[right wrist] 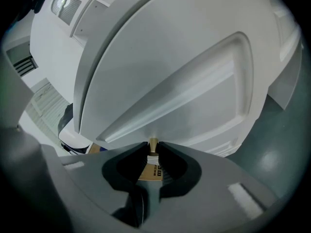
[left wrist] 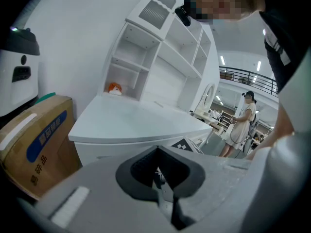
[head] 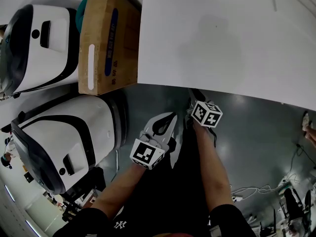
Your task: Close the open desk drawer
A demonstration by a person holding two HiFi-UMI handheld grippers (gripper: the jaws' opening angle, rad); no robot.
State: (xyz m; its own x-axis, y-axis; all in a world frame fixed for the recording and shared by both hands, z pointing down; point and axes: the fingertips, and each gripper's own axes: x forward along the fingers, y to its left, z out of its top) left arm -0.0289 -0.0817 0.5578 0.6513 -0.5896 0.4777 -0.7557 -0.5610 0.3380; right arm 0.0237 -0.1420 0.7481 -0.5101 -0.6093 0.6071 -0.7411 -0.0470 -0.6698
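Tabletop [head: 222,43]: white and bare, filling the far right of the head view. Its near edge overhangs the front below, so the drawer is hidden from above.
Machines [head: 54,147]: two white housings with black trim on the left, one near and one far. Both stand well apart from the drawer side and are no obstacle.
Cardboard box [head: 106,38]: far left, just beside the tabletop's left edge, between it and the far machine. It is out of the drawer's path.
Drawer front [right wrist: 194,81]: the white recessed panel filling the right gripper view, just beyond the jaws and under the tabletop edge. I judge this to be the face to push. How far it stands out cannot be told.
Right gripper [right wrist: 152,143]: reaches under the near edge, angled down at the panel, likely to push. Its jaws are narrowly apart with a tan sliver in the gap, which could be a knob or the box behind.
Left gripper [left wrist: 156,148]: on the near side, left of the right one, apparently idle. Its jaws are together with nothing between them.
Cables [head: 247,187]: on the floor [head: 266,137], near right, away from the work.
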